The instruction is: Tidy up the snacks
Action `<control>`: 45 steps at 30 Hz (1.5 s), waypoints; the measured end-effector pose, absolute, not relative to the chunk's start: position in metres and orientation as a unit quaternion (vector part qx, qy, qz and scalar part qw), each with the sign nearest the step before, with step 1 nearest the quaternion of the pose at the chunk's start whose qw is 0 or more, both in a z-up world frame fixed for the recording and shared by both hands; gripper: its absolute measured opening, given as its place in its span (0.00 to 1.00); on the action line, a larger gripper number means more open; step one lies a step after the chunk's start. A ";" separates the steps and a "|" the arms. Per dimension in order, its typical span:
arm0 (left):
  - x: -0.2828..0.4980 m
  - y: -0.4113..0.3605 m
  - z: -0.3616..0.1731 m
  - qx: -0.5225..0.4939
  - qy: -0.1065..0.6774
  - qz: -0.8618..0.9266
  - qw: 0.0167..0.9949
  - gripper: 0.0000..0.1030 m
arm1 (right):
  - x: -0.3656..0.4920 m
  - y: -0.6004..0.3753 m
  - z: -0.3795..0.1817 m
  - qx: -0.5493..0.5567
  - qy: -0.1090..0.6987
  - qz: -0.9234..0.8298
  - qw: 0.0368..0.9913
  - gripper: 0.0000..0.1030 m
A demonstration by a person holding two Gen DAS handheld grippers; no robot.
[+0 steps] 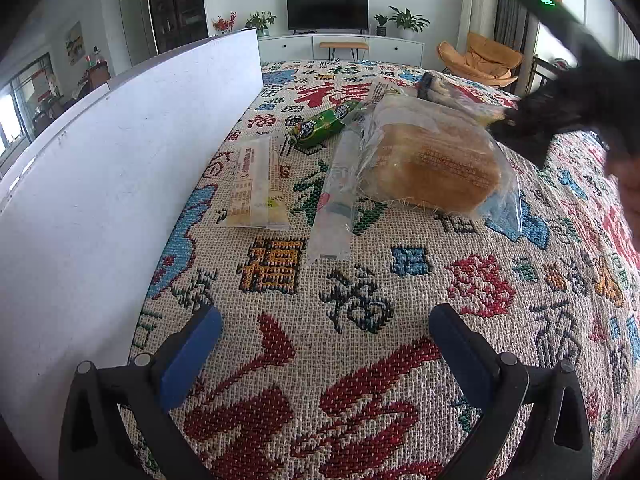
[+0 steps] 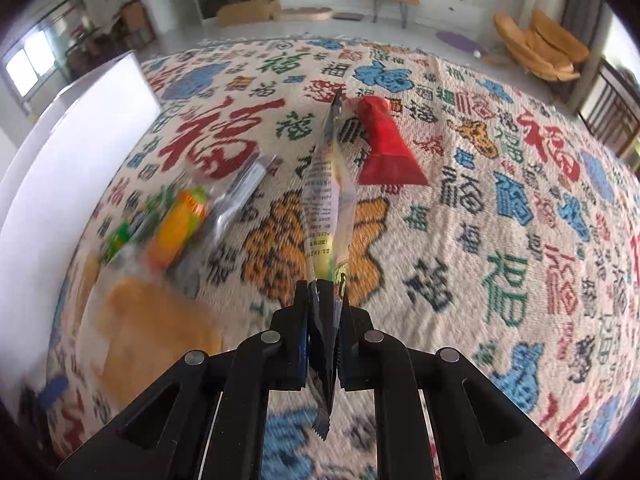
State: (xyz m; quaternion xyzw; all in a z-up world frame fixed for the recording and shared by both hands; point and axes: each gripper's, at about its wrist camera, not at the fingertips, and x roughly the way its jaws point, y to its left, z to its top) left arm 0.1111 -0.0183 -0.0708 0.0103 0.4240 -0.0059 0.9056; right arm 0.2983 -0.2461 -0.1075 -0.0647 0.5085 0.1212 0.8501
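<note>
My right gripper (image 2: pixel 325 300) is shut on a thin clear snack packet (image 2: pixel 328 208) with printed text, held edge-on above the patterned cloth. In the left wrist view the same gripper (image 1: pixel 508 120) shows at the upper right with the packet (image 1: pixel 452 94). My left gripper (image 1: pixel 325 320) is open and empty low over the cloth. Ahead of it lie a bagged bread loaf (image 1: pixel 432 164), a clear packet (image 1: pixel 336 192), a pale flat packet (image 1: pixel 258 184) and a green wrapped snack (image 1: pixel 326 122). A red packet (image 2: pixel 386 144) lies beyond the held one.
A white box wall (image 1: pixel 120 168) runs along the left; it also shows in the right wrist view (image 2: pixel 76 152). The patterned cloth (image 1: pixel 360 360) covers the whole table. An orange-green snack (image 2: pixel 176 232) and the blurred bread (image 2: pixel 152 328) sit at left.
</note>
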 end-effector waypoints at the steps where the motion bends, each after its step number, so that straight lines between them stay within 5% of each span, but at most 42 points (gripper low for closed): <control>1: 0.111 -0.019 -0.071 0.010 0.424 -0.006 0.906 1.00 | 0.290 -0.250 -0.105 -0.068 0.505 0.127 0.851 0.11; 10: 0.111 -0.018 -0.071 0.010 0.424 -0.006 0.906 1.00 | 0.191 -0.330 -0.103 -0.073 0.440 0.093 0.890 0.14; 11: 0.111 -0.018 -0.071 0.010 0.424 -0.006 0.906 1.00 | 0.185 -0.341 -0.104 -0.072 0.423 0.075 0.900 0.24; 13: 0.111 -0.018 -0.071 0.010 0.424 -0.006 0.906 1.00 | 0.176 -0.362 -0.108 -0.074 0.388 0.030 0.918 0.79; 20: 0.111 -0.018 -0.071 0.010 0.423 -0.006 0.906 1.00 | 0.200 -0.385 -0.133 -0.065 0.424 -0.021 0.903 0.79; 24: 0.111 -0.019 -0.072 0.010 0.423 -0.006 0.906 1.00 | 0.211 -0.400 -0.135 -0.011 0.436 -0.009 0.900 0.90; 45: 0.112 -0.018 -0.071 0.011 0.423 -0.006 0.906 1.00 | 0.209 -0.403 -0.135 -0.013 0.436 -0.009 0.900 0.90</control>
